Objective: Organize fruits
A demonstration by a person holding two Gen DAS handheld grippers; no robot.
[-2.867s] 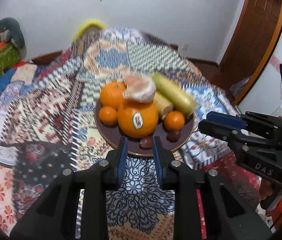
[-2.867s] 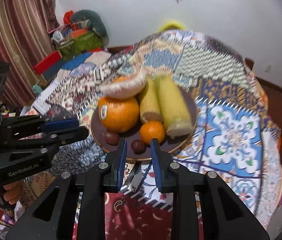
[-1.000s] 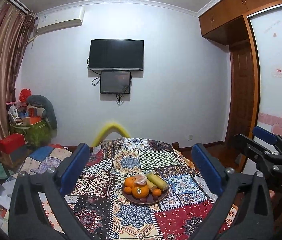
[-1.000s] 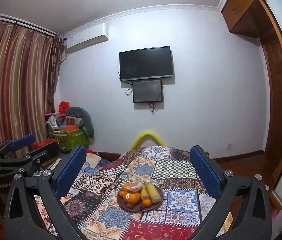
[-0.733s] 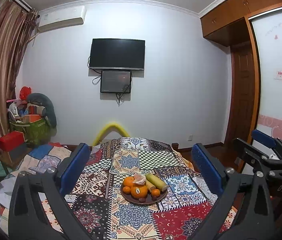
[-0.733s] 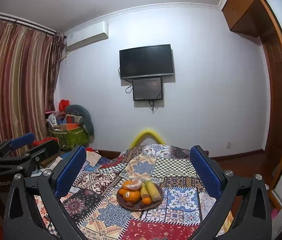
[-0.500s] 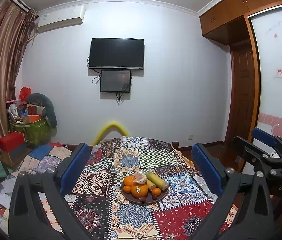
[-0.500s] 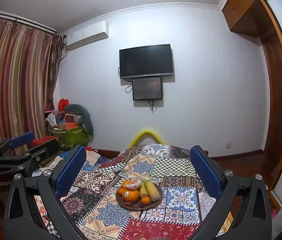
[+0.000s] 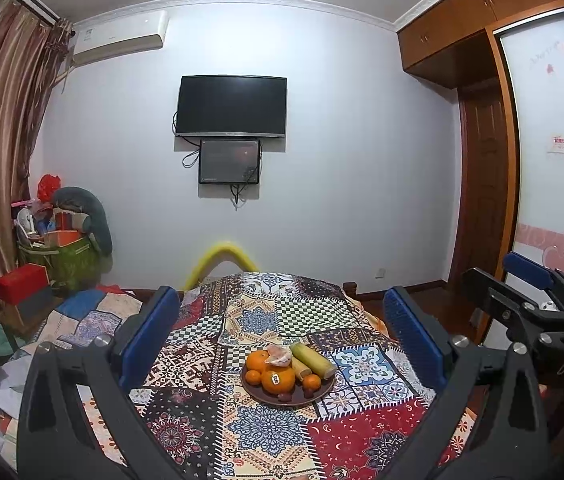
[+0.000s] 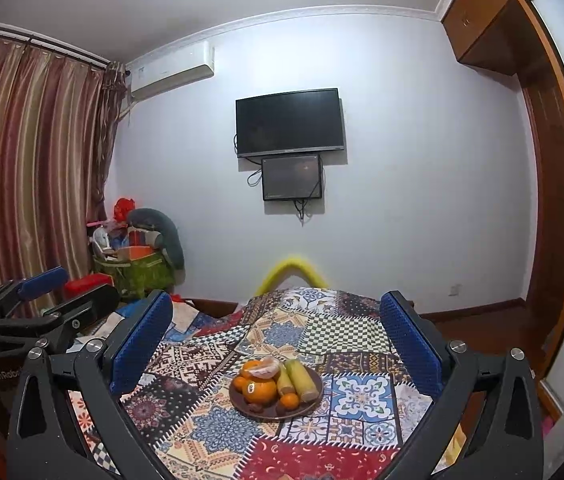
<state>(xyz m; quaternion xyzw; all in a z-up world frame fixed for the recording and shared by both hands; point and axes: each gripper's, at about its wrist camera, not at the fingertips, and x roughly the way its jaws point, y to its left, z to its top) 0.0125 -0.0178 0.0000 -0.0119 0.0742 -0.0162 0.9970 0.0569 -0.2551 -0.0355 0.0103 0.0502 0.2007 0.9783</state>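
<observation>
A brown plate (image 9: 319,397) sits on the patchwork cloth with oranges, a large stickered orange (image 9: 278,379), a peeled citrus, two corn cobs (image 9: 314,360) and small dark fruits. It also shows in the right wrist view (image 10: 302,408). My left gripper (image 9: 282,344) is wide open and empty, held back from the plate. My right gripper (image 10: 275,348) is wide open and empty, also well back from the plate. Each gripper shows at the edge of the other's view.
The patchwork-covered table (image 9: 265,432) fills the lower middle. A yellow chair back (image 9: 221,258) stands behind it. A TV (image 9: 231,106) hangs on the far wall. Clutter and a green basket (image 9: 65,256) stand at left, a wooden door (image 9: 482,200) at right.
Both grippers went from shut close above the plate to wide open and pulled far back. In the last second the views barely shifted.
</observation>
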